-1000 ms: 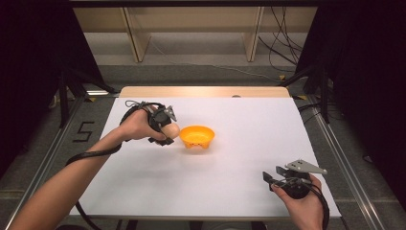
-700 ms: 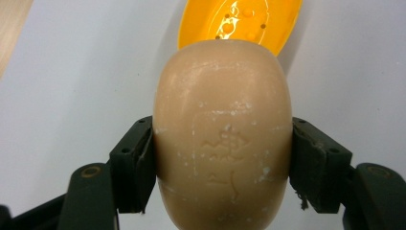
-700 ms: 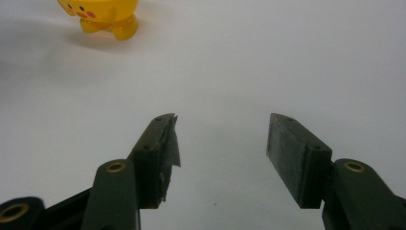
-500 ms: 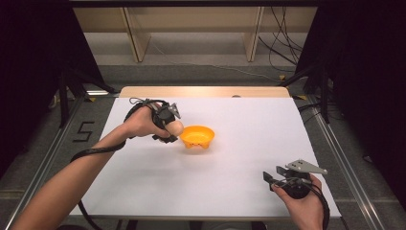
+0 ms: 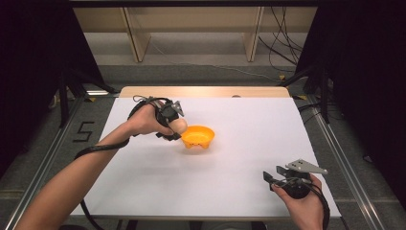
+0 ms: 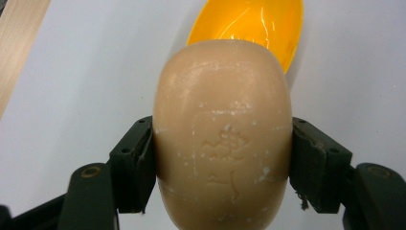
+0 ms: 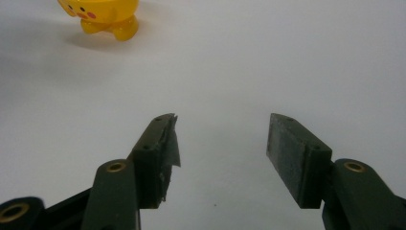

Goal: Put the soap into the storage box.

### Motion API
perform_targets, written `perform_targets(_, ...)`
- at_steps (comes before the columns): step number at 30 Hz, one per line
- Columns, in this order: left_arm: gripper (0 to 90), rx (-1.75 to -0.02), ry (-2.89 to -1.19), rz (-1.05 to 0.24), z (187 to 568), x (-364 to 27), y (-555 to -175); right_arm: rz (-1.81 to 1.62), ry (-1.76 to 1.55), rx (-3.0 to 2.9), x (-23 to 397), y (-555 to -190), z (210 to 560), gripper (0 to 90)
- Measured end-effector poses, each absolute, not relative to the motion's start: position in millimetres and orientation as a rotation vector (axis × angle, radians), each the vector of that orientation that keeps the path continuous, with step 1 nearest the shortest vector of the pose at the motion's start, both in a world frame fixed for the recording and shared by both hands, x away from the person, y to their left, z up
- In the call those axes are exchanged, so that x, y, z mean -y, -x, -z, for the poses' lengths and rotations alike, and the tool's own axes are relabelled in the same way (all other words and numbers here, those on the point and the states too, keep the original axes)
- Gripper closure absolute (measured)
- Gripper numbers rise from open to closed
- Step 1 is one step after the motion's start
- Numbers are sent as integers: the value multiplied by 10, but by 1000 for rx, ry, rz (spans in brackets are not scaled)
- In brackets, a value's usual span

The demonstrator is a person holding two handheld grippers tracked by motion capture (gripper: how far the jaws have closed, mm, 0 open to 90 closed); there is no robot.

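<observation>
A tan oval bar of soap (image 6: 222, 134) with a stamped mark is clamped between the two black jaws of my left gripper (image 6: 222, 167). In the high view the left gripper (image 5: 176, 125) holds the soap (image 5: 180, 125) just left of a small orange bowl (image 5: 197, 136), above its rim. The bowl (image 6: 253, 24) lies right beyond the soap in the left gripper view; it is glossy inside. My right gripper (image 5: 274, 176) rests near the table's front right, jaws open and empty (image 7: 220, 139). The bowl's yellow feet and painted face (image 7: 103, 14) appear far off in the right gripper view.
The white table top (image 5: 249, 158) spreads around the bowl, with a wooden strip (image 5: 206, 91) along its far edge. Black cables trail from both grippers. Dark curtains and a metal rail (image 5: 335, 143) flank the table sides.
My left gripper has carried the soap rightwards, from well left of the bowl to right beside its rim. The right gripper has stayed in place.
</observation>
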State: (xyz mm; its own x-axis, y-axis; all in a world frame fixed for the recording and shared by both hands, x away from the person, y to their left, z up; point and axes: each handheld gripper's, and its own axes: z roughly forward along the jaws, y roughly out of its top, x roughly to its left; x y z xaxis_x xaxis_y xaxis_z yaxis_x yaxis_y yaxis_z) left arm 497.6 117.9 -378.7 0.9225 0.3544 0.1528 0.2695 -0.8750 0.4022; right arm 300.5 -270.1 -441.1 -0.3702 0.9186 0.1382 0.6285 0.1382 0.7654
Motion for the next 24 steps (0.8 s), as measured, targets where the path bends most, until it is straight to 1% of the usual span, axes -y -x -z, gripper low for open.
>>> perform_targets(5, 323, -458, -2687, -310, 3796, -1136, -4992, -1089, -1500, -2057, 2702, -3003, 4413, 439)
perform_targets(6, 324, -428, -2703, -317, 3788, -1131, -5009, -1082, -1464, -2061, 2720, -3015, 4417, 440)
perform_targets(7, 324, -453, -2683, -309, 3799, -1108, -5002, -1094, -1493, -2047, 2702, -3007, 4419, 440)
perform_targets(10, 323, -429, -2693, -317, 3788, -1095, -5020, -1095, -1498, -2049, 2701, -3005, 4416, 439)
perform_targets(20, 324, -448, -2654, -313, 3806, -1030, -5055, -1092, -1508, -2061, 2697, -3001, 4413, 439)
perform_targets(24, 323, -413, -2660, -319, 3810, -1008, -5079, -1093, -1483, -2055, 2705, -3010, 4418, 440)
